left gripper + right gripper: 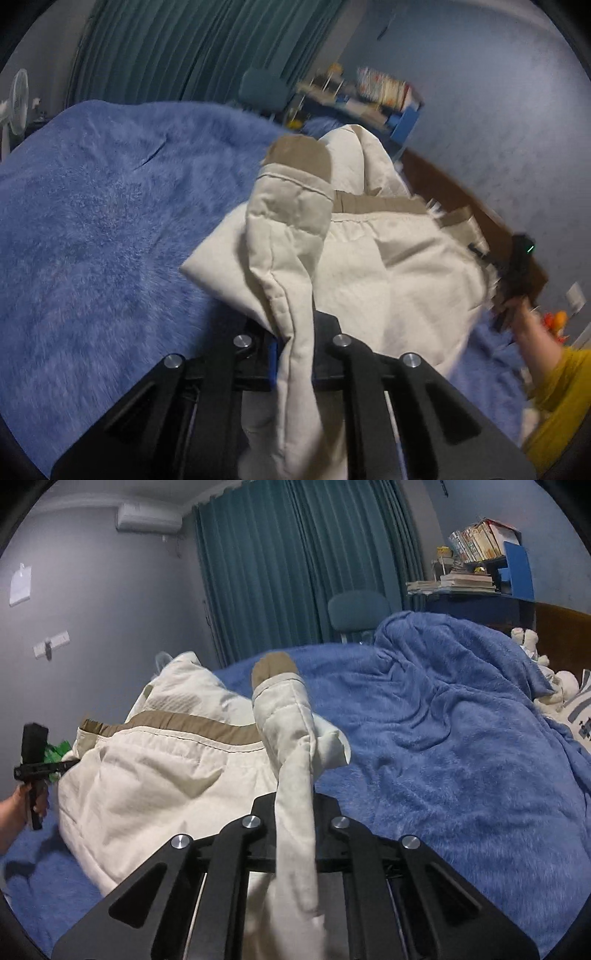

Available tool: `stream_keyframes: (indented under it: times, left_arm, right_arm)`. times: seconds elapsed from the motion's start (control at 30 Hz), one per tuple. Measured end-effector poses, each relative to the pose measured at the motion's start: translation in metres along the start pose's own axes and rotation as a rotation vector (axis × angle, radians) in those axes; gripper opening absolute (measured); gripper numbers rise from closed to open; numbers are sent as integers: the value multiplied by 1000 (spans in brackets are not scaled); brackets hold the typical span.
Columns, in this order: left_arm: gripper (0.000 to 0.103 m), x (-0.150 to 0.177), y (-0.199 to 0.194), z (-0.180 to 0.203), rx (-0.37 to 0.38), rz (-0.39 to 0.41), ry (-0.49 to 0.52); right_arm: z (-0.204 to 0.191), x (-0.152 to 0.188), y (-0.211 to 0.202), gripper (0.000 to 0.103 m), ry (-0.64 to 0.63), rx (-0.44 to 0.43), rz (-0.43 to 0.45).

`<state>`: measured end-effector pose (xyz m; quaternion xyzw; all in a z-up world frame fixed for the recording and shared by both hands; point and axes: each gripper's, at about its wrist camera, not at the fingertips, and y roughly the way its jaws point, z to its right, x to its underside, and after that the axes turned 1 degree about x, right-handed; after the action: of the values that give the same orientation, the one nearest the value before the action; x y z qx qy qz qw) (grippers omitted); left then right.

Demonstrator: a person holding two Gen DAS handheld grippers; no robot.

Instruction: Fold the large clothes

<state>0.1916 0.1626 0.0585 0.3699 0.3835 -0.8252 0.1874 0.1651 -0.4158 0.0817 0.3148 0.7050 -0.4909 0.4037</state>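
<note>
The cream jacket (pixel 155 775) hangs lifted over the blue fleece blanket (pixel 443 757), a tan-lined cuff (pixel 275 672) standing up from each grip. The left gripper (pixel 293 343) and right gripper (pixel 295 812) are both clamped on its fabric. Open blanket lies either side; a bunched heap and plush toys (pixel 554 690) crowd the headboard end

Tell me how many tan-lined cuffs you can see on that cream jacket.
2. One cuff stands above the left gripper; the other cuff above the right gripper. Each sleeve is pinched.
</note>
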Motion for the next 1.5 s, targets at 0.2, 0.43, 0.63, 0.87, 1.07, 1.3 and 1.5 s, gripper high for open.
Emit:
stream_keyframes:
  times: [0.2,0.43,0.63,0.87,1.07,1.3,1.5]
  left_arm:
    - [7,12,-46,38,8,56,8]
    - [7,12,-85,59,57,72,7]
    - [7,55,-45,21,6,-76,-108]
    - [14,91,-6,-35,-60,-139,-243]
    - [54,97,-17,-35,-213,-144,-279]
    - [78,89,-64,50,-504,-134,-119]
    - [80,111,-55,129,-468,-230,-60]
  right_arm:
    - [-28,-6,-50,7,-15,-4,63]
    - [-33,-16,-103,6,52,-66,59]
    - [13,39,-48,6,259,-61,-176]
    - [55,96,13,13,416,81,-311]
    - [50,110,15,44,434,209,-339]
    - [-24,96,-51,71,153,356,-280]
    - [-108,124,-90,79,-1,233,-336]
